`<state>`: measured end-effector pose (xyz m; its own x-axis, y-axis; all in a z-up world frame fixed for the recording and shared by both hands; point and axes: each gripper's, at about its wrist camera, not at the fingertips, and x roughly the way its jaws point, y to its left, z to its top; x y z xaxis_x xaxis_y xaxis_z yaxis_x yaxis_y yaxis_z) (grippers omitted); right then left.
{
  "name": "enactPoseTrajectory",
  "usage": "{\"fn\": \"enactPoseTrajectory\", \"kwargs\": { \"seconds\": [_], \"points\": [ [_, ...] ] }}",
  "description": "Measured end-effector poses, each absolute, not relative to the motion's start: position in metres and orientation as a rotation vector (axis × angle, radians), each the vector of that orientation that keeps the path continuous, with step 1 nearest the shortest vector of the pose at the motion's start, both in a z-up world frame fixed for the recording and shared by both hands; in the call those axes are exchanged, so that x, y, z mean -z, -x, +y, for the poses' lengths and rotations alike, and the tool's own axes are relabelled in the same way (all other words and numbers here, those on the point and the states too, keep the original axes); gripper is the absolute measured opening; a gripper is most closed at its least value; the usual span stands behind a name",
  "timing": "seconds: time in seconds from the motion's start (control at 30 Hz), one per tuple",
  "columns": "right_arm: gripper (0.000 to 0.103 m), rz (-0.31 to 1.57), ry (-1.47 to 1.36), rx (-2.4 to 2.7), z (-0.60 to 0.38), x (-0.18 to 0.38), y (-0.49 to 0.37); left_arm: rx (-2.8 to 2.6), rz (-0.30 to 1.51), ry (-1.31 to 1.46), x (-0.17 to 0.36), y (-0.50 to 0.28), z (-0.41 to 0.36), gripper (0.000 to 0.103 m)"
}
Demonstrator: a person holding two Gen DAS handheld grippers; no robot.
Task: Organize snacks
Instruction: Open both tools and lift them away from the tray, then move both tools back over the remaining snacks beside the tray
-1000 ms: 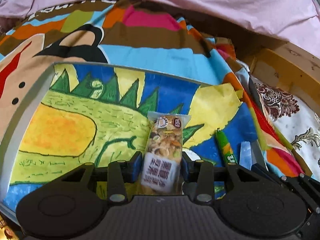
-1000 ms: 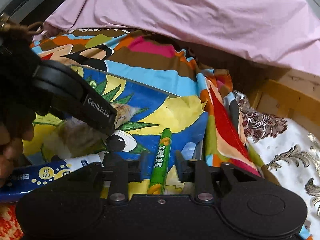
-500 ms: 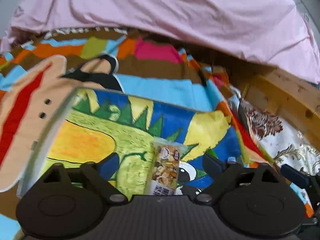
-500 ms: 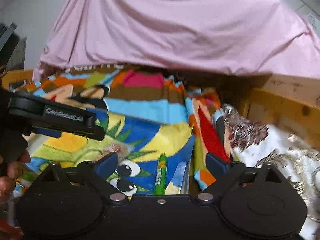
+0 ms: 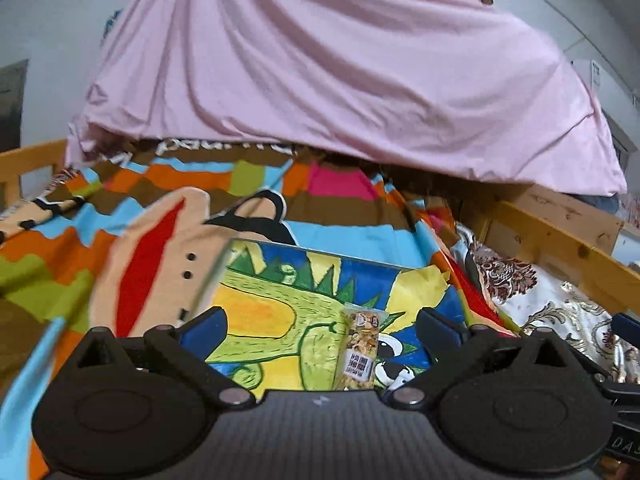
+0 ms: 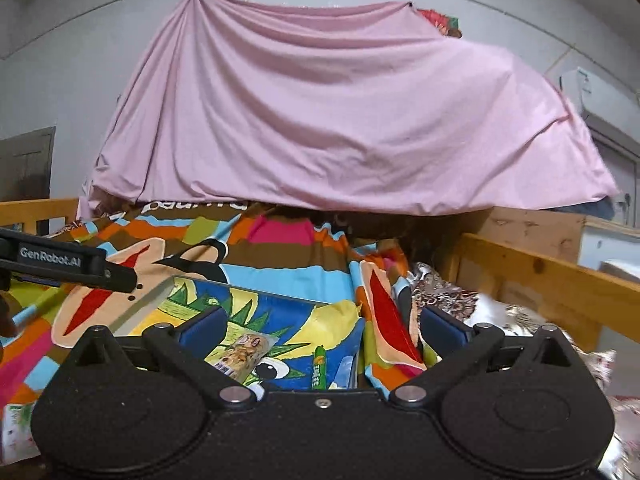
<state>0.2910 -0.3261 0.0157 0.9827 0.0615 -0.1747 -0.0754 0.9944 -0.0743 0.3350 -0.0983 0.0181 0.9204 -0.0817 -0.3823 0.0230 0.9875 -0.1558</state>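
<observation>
A nut snack bar in a clear wrapper [image 5: 360, 350] lies in a shallow tray [image 5: 304, 249] lined with a dinosaur drawing. It also shows in the right wrist view [image 6: 242, 354]. A thin green stick snack [image 6: 319, 367] lies to its right in the same tray [image 6: 256, 290]. My left gripper [image 5: 322, 330] is open and empty, raised above and behind the bar. My right gripper [image 6: 320, 328] is open and empty, raised above the green stick. The left gripper's body [image 6: 68, 266] shows at the left of the right wrist view.
The tray rests on a bright cartoon blanket [image 5: 168, 216] over a bed. A pink sheet [image 5: 340, 80] hangs behind. A wooden bed rail [image 6: 540, 276] runs along the right, with a floral cloth [image 5: 560, 312] beside it.
Both grippers opened and let go of their snacks, the left of the nut bar, the right of the green stick. Both then pulled up and back from the tray.
</observation>
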Motion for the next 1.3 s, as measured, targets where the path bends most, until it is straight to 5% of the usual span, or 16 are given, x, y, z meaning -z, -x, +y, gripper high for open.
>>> {"fn": "enactPoseTrajectory", "kwargs": {
  "seconds": [0.67,1.3],
  "points": [
    [0.102,0.139,0.187,-0.142,-0.281,-0.018,-0.152,0.090,0.372,0.037,-0.014,-0.200,-0.057,0.102],
    [0.102,0.476,0.188,-0.081,-0.260,0.021,-0.171,0.133,0.499,-0.044,0.027,-0.178,-0.036,0.102]
  ]
}}
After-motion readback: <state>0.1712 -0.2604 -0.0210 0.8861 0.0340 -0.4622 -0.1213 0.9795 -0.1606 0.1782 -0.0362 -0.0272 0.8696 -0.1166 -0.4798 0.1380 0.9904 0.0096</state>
